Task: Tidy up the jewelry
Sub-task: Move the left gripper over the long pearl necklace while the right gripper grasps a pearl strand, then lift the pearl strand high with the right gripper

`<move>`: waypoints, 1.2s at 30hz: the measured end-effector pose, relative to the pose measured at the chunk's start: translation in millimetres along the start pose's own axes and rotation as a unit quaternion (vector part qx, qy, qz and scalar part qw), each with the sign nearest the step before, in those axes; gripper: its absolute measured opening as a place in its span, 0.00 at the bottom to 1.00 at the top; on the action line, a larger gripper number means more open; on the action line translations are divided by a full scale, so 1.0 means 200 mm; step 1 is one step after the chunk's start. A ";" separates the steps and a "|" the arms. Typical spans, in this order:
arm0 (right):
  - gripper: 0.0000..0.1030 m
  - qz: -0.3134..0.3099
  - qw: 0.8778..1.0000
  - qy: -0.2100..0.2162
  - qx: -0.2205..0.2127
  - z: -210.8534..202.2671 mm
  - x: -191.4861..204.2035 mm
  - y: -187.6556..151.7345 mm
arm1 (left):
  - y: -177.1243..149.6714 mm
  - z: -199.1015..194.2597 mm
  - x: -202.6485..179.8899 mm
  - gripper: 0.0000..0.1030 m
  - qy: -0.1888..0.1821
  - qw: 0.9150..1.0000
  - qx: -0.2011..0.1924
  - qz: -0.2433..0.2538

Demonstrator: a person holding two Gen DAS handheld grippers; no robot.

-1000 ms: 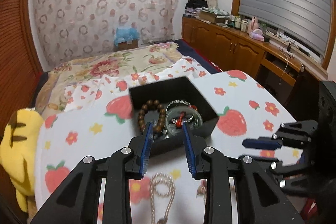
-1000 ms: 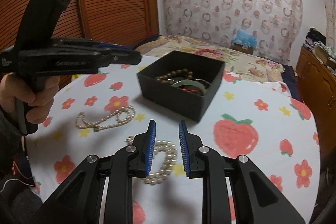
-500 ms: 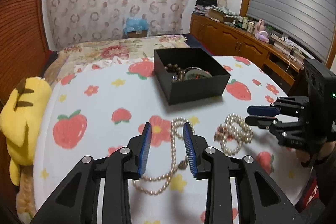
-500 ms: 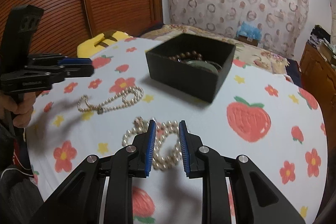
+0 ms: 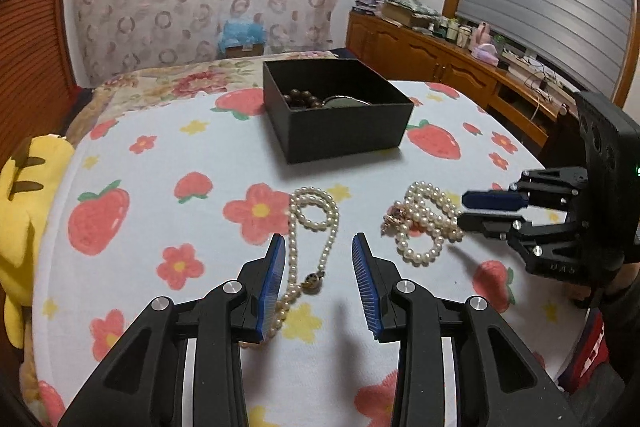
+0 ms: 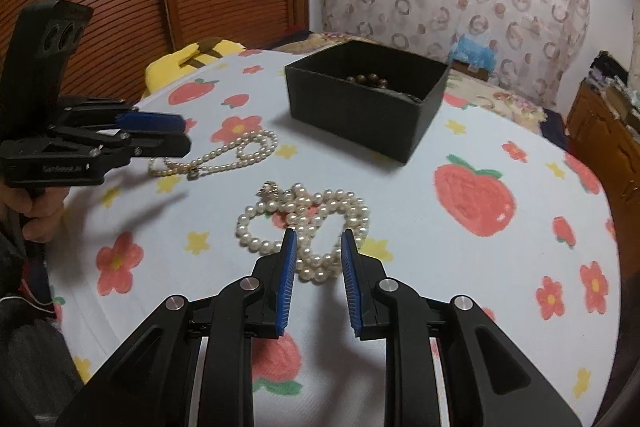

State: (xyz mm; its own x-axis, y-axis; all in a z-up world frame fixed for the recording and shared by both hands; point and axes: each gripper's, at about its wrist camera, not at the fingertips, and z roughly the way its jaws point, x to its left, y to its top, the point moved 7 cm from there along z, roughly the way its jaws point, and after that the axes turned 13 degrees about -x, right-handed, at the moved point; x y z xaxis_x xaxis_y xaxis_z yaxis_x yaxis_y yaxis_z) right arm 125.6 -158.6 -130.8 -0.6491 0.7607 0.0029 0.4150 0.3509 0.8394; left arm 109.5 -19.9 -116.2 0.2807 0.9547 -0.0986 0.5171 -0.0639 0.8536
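Straddling: left gripper point(image 5: 318, 279) is hanging released over the thin pearl necklace point(image 5: 312, 227), jaws just widening to take it.
Hovering: right gripper point(image 6: 318, 259) is waiting unclenched over the bunched pearl strand point(image 6: 308, 219).
Waiting: black box point(image 5: 344, 131) is sitting toward the table's far edge, already holding beads.

Two black handheld grippers, blue-padded fingers

Left gripper point(image 5: 318, 283) and right gripper point(image 6: 318, 275): matte black angular linkage arms, round silver screws at the pivots, ribbed blue pads point(image 5: 272, 287) inside each finger, faint pale lettering along one side, upright black camera block with round holes, small green light.
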 end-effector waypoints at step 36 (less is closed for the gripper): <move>0.08 0.003 0.998 -0.065 0.019 0.05 -0.27 0.05 | -0.06 -0.02 0.11 0.32 0.020 1.000 0.007 -0.017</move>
State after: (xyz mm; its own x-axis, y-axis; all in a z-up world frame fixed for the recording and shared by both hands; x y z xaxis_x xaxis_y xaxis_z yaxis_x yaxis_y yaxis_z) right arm 170.0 -191.0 -128.1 -0.5590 0.8266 -0.0651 0.4439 0.3647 0.8185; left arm 107.1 3.7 -126.8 0.2306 0.9672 -0.1070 0.5363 -0.0346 0.8433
